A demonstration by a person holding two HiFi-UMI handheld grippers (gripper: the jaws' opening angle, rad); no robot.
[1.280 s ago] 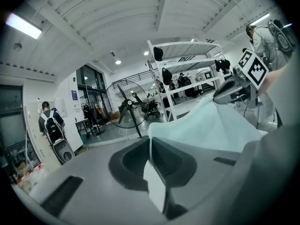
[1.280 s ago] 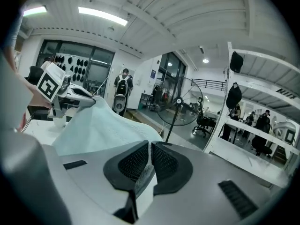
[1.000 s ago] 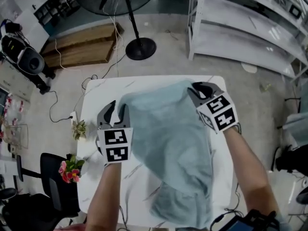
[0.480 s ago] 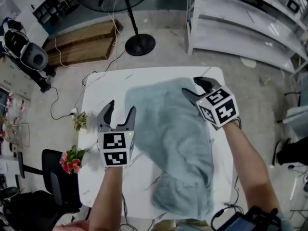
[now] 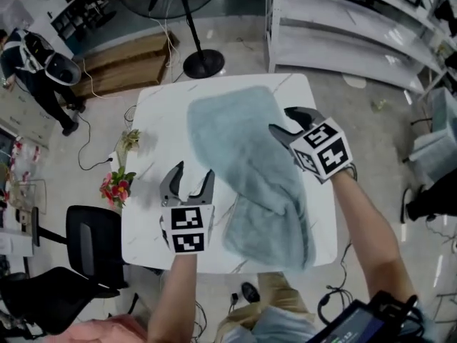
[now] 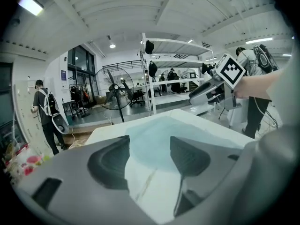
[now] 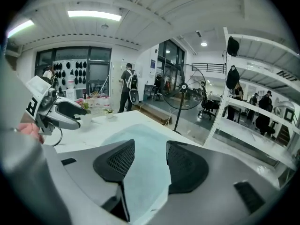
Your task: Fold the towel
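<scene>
Towel sits free of both my tongs. My left gripper hovers with its jaws spread wide, having just been opening, and nothing is pinched between them. Through the gap I see only bare tabletop, with the pale blue-green cloth just beyond. My right gripper has also just sprung open and has since eased in a little. It hangs above the cloth's right edge, and the fabric shows below its parted jaws without touching them. The cloth lies rumpled and slantwise on the white marble-patterned table, running from the far middle to the near right corner, where it bunches up thicker. My left gripper is just left of it, over bare table. Flowers and a black chair stand off the table's left side. A fan stand and white shelving lie beyond the far edge.
</scene>
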